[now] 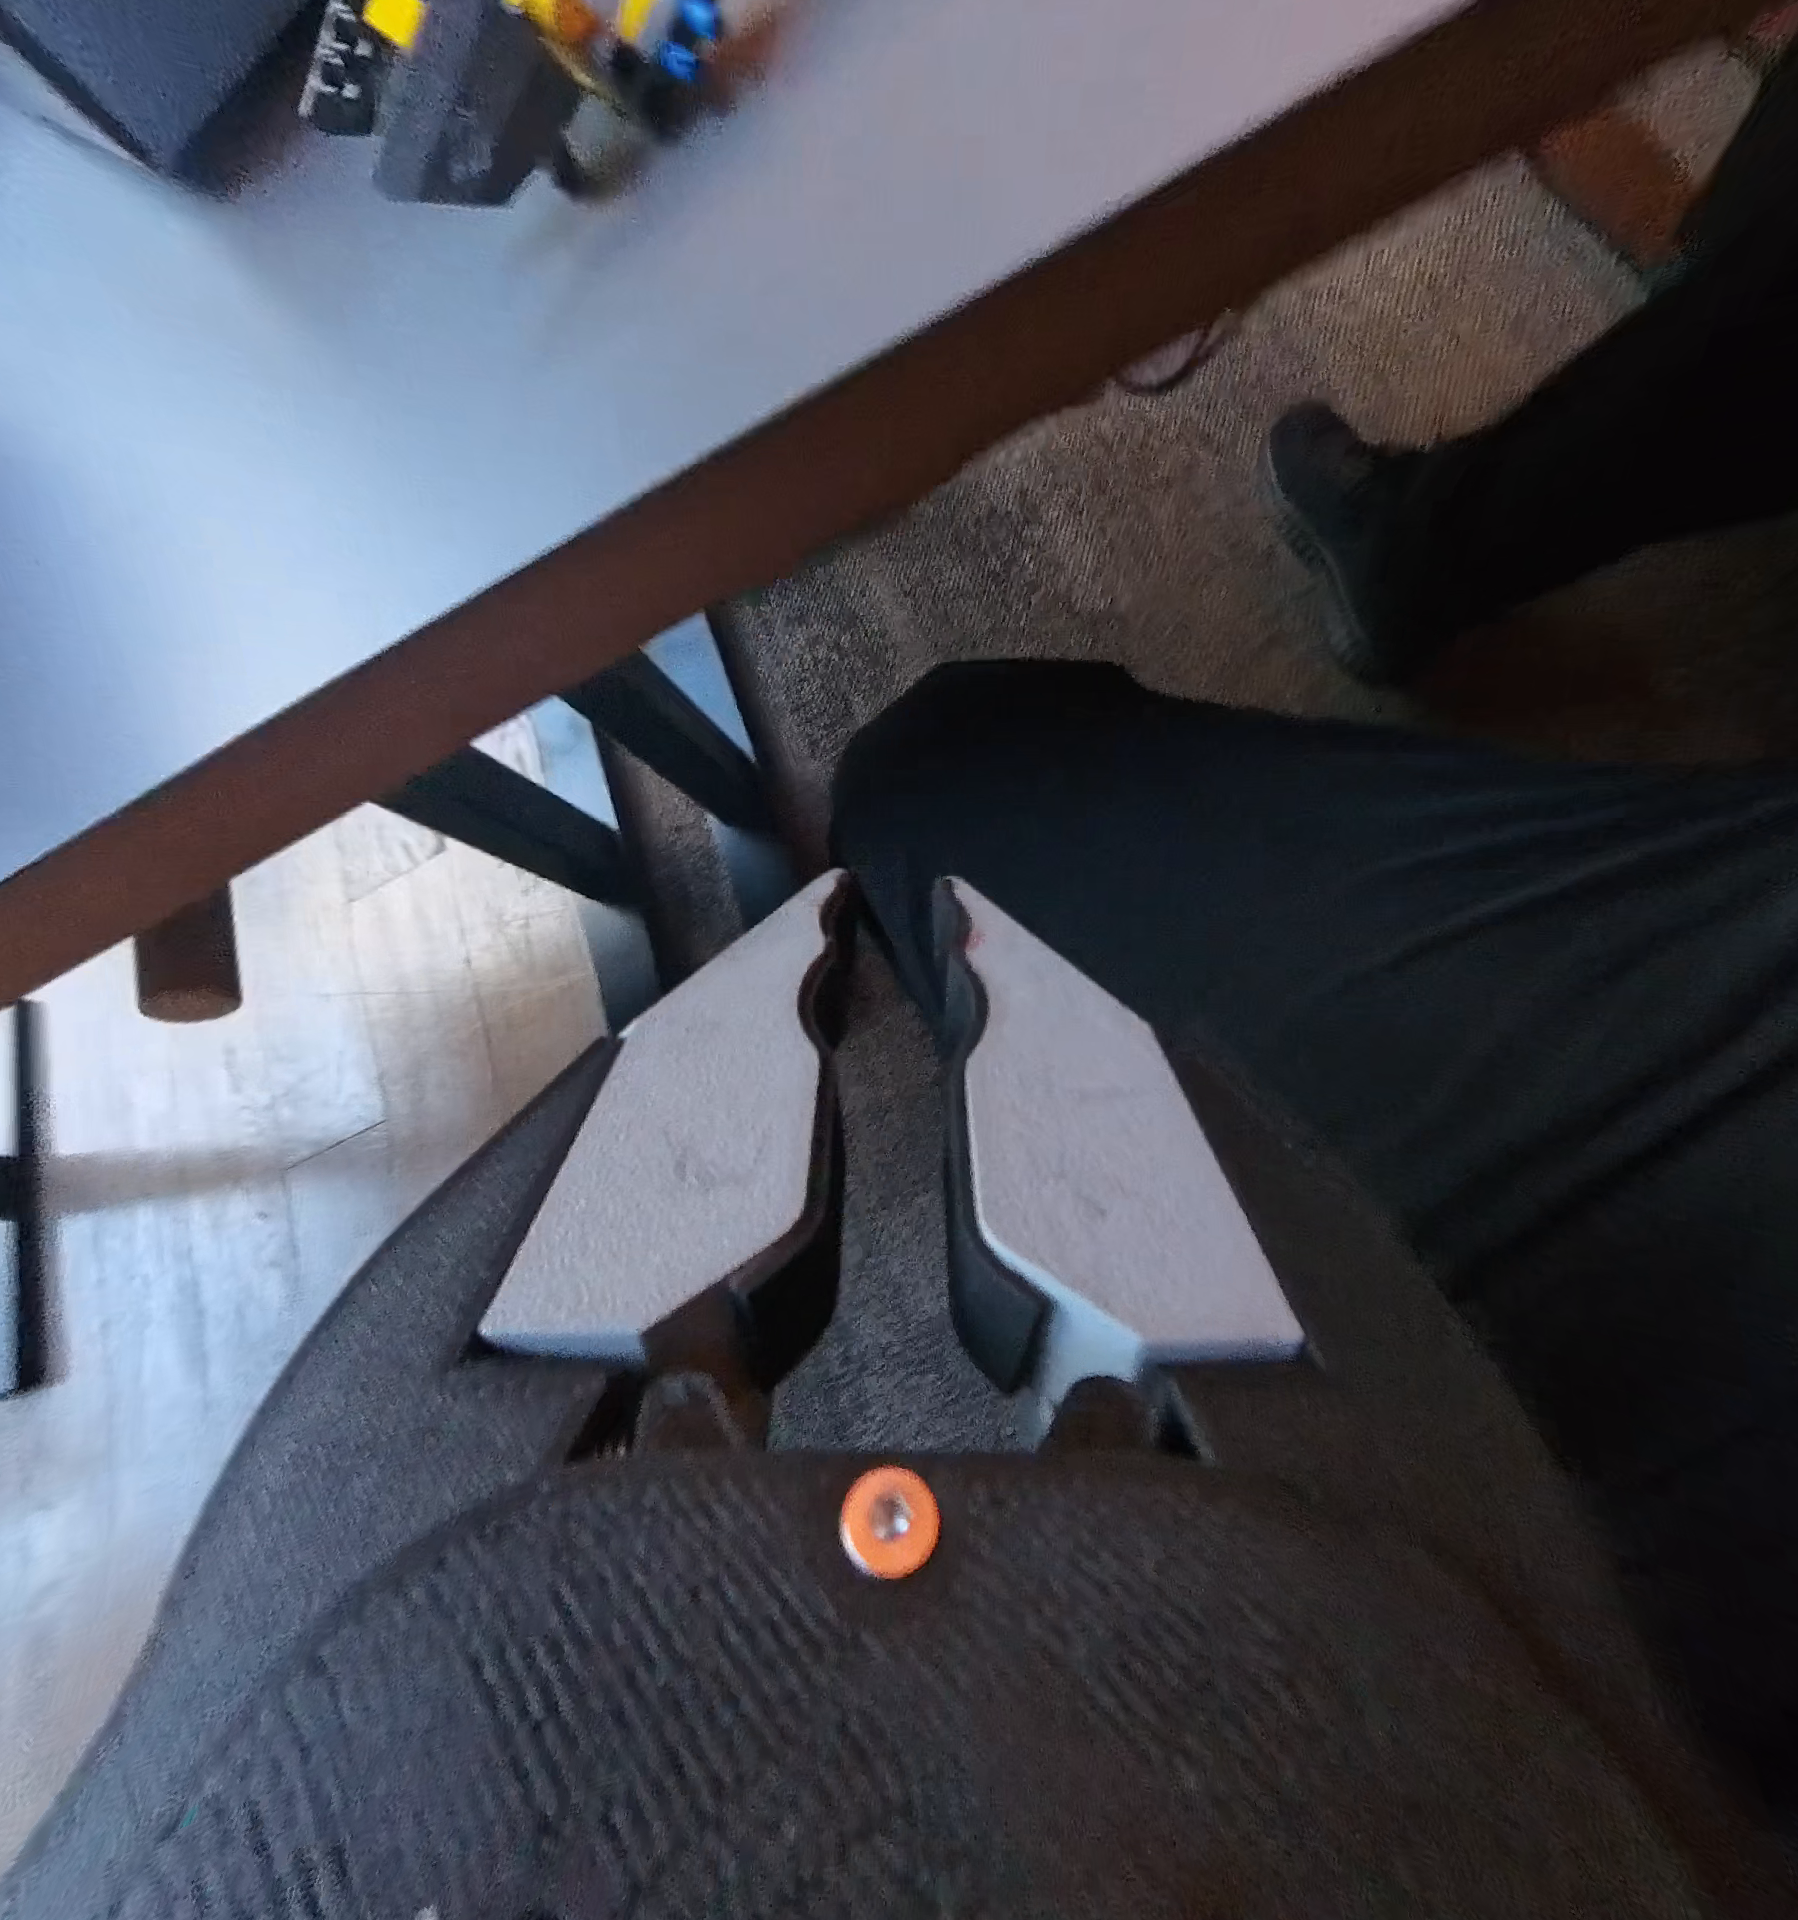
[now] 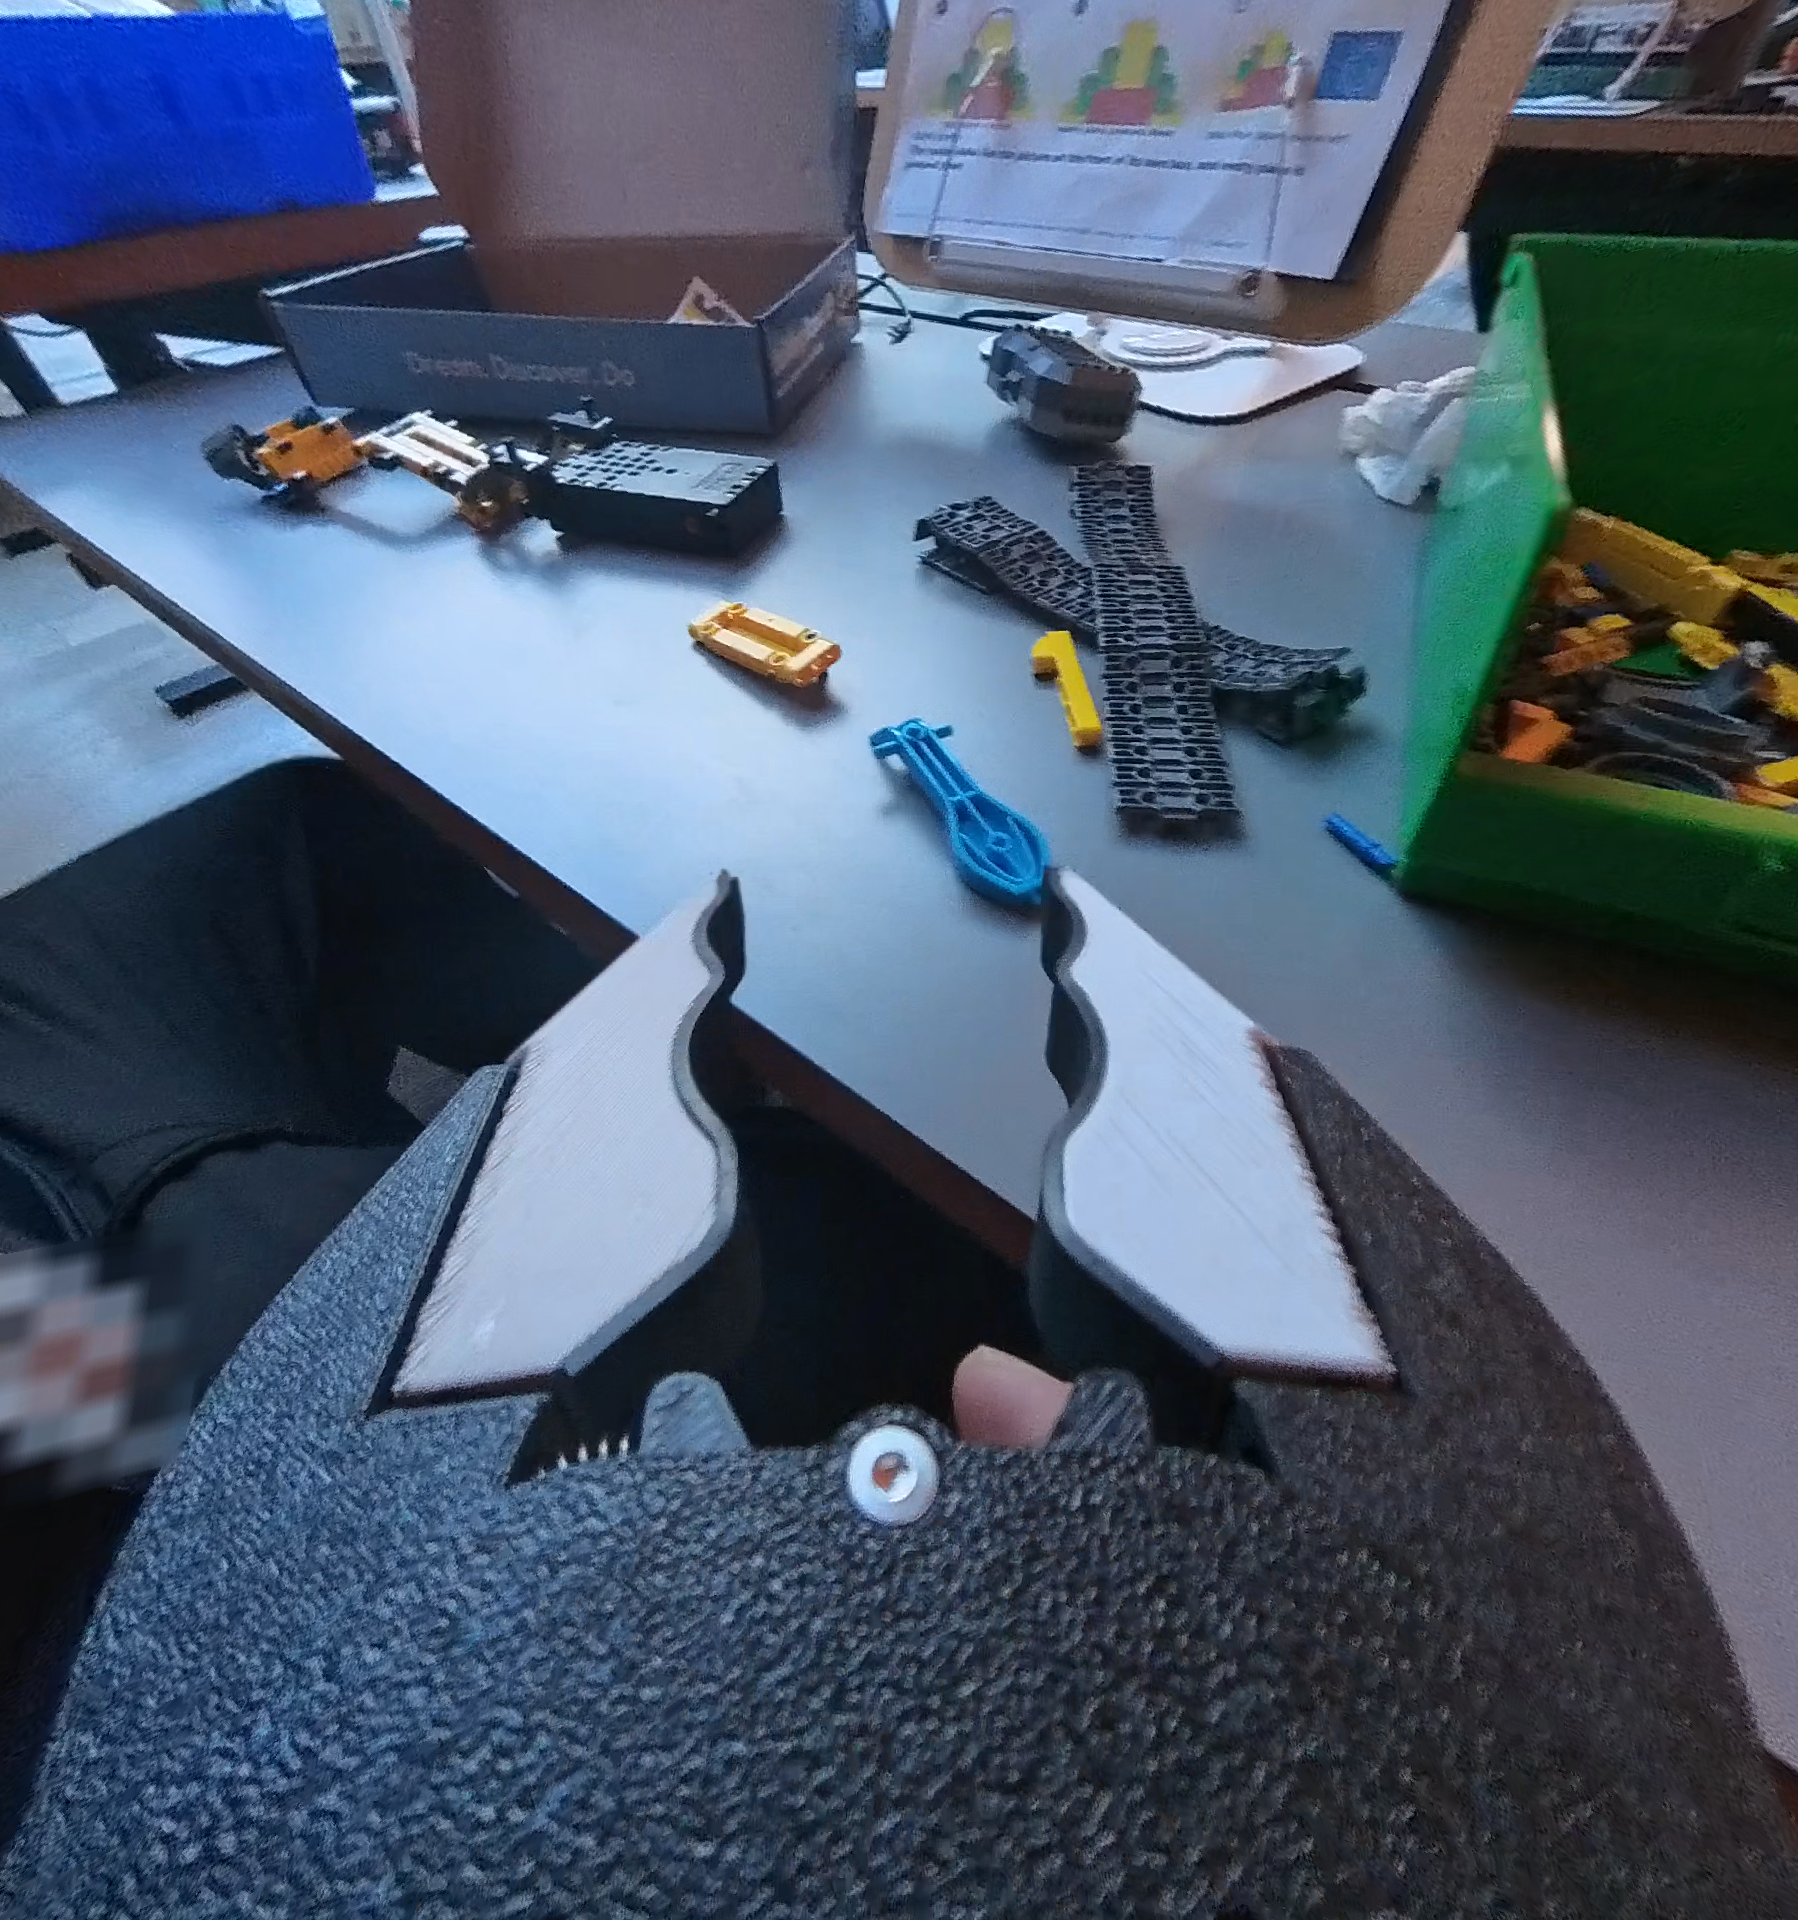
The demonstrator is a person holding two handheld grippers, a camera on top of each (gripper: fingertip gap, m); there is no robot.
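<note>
Right now nothing is held: the right claw (image 2: 890, 894) is spread near a blue piece (image 2: 962, 805); the left claw (image 1: 895, 899) is almost pressed together.

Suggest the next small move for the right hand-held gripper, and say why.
Probably ease the right hand-held gripper forward and slightly right over the blue plastic piece. Its jaws stand open and empty at the table edge, and that piece lies nearest, just past the right fingertip. The left hand-held gripper hangs below the table, nearly closed, holding nothing.
</note>
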